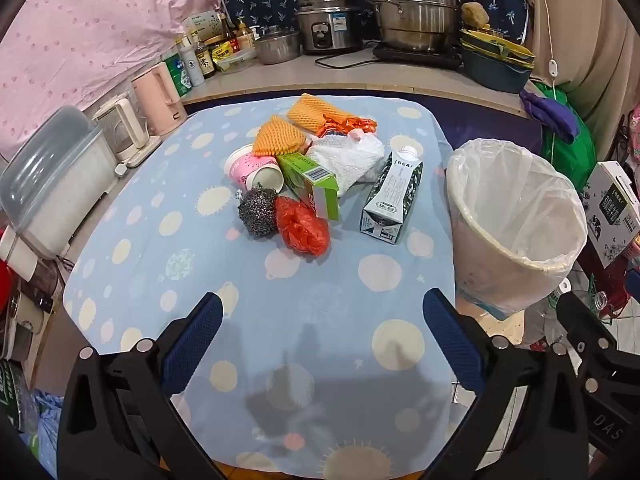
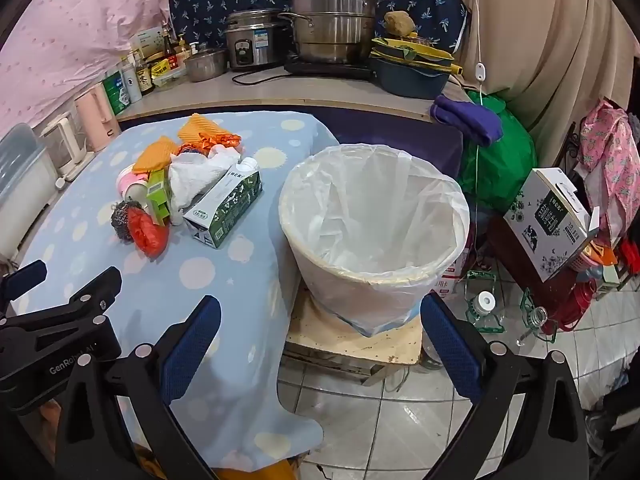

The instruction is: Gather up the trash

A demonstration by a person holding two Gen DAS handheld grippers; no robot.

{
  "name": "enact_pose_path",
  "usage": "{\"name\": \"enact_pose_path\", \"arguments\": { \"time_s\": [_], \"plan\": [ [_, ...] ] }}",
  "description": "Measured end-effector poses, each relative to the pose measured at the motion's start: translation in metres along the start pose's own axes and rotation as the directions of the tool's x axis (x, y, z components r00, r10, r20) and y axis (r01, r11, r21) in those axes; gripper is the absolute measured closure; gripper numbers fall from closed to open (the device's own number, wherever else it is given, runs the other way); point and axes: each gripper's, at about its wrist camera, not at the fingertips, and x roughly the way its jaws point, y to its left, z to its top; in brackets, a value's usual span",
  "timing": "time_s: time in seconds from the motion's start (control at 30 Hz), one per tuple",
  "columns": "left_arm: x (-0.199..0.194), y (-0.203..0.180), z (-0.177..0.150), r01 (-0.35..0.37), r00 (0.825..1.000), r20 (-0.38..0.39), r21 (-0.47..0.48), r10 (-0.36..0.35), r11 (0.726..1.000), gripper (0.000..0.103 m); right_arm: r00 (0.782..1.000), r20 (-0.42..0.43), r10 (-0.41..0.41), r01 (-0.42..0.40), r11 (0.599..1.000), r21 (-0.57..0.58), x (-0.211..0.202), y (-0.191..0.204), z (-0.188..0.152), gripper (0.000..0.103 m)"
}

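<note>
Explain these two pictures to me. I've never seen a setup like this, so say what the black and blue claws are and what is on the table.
Each claw is a hand-held two-finger gripper with a camera looking along its fingers. One picture comes from the left gripper, the other from the right gripper. Both are open and hold nothing. On the blue spotted tablecloth lies a trash pile: a milk carton, a green box, a steel scourer, a red plastic bag, paper cups and orange foam nets. Beside the table, a lined trash bin stands on a stool.
</note>
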Motion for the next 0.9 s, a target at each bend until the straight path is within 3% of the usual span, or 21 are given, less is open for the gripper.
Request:
{"name": "enact_pose_path", "arguments": {
  "time_s": [0.9],
  "plan": [
    [-0.013, -0.003, -0.008, -0.023, 0.999, 0.037, 0.019, 0.022, 1.0, 0.007, 1.0, 0.015, 0.018, -0.018, 1.0, -0.012, -0.01, 0.002, -0.006, 0.007]
  ]
}}
